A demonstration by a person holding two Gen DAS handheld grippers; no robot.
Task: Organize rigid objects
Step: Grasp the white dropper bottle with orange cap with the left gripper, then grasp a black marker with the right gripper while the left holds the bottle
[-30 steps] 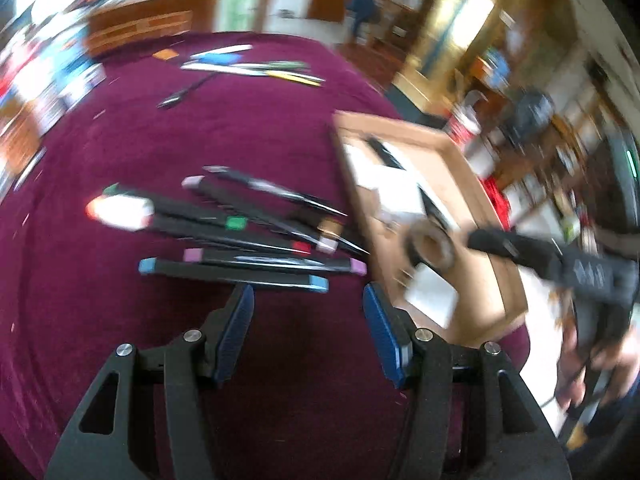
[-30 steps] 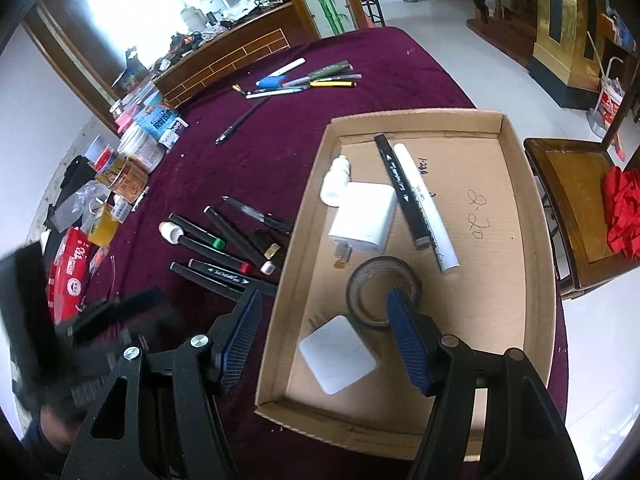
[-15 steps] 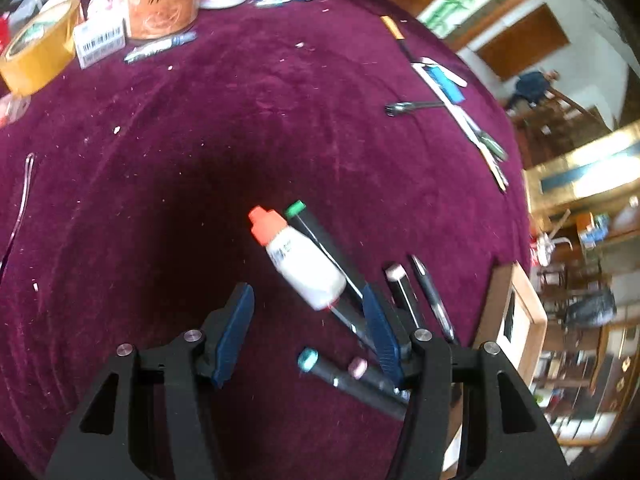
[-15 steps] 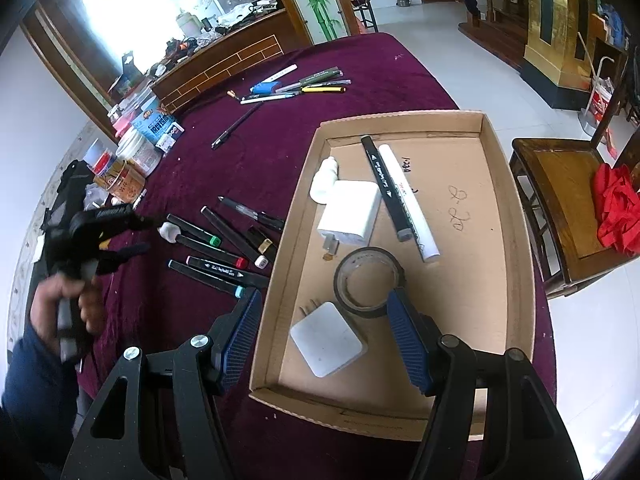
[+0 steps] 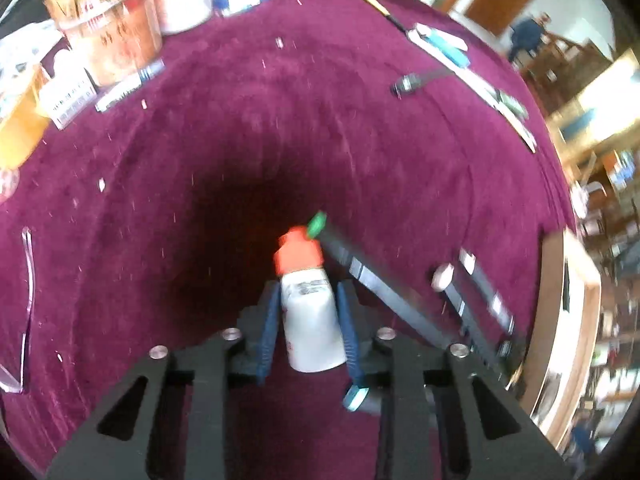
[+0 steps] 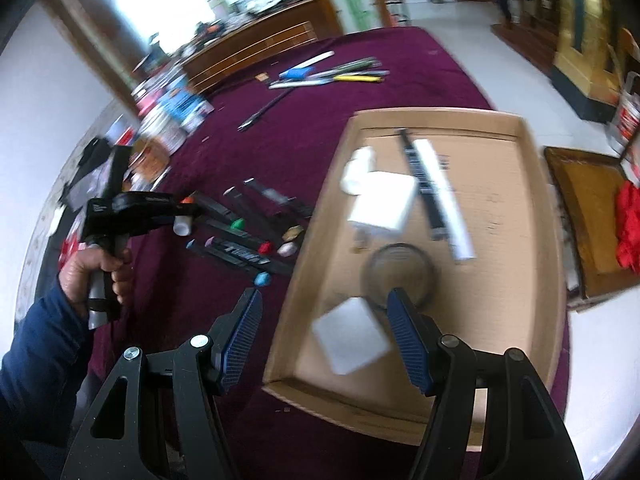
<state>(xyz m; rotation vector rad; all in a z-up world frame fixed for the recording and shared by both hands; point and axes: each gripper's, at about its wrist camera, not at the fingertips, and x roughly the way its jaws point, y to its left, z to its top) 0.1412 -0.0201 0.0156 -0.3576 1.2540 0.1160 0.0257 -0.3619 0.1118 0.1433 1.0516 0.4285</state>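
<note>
The left gripper [image 5: 308, 320] is seen with its jaws closing on a small white bottle [image 5: 312, 320] with an orange cap; the blue pads [image 5: 269, 320] lie against both sides of the bottle's body, and the cap points away from the camera. In the right wrist view the same gripper is held by a hand [image 6: 96, 268] in a dark blue sleeve, above the row of markers. The right gripper [image 6: 324, 340] is held about half open with nothing between its pads, over the near edge of the cardboard box [image 6: 536, 240].

The room is blurred: a pale tiled floor, wooden counters, a wooden chair [image 6: 588, 216] with red cloth on it. The table is covered by a maroon velvet cloth [image 5: 240, 140] flecked with white specks. The shallow box holds a white adapter [image 6: 380, 204], a white square block [image 6: 352, 340], a tape roll [image 6: 400, 276], a black marker and a white tube. Handwriting is visible on the box floor, but it cannot be read. Just beside the box a row of black markers [image 6: 248, 236] with coloured caps is laid out; white lettering on one is too smeared to read. A printed patch on the bottle is likewise illegible.
</note>
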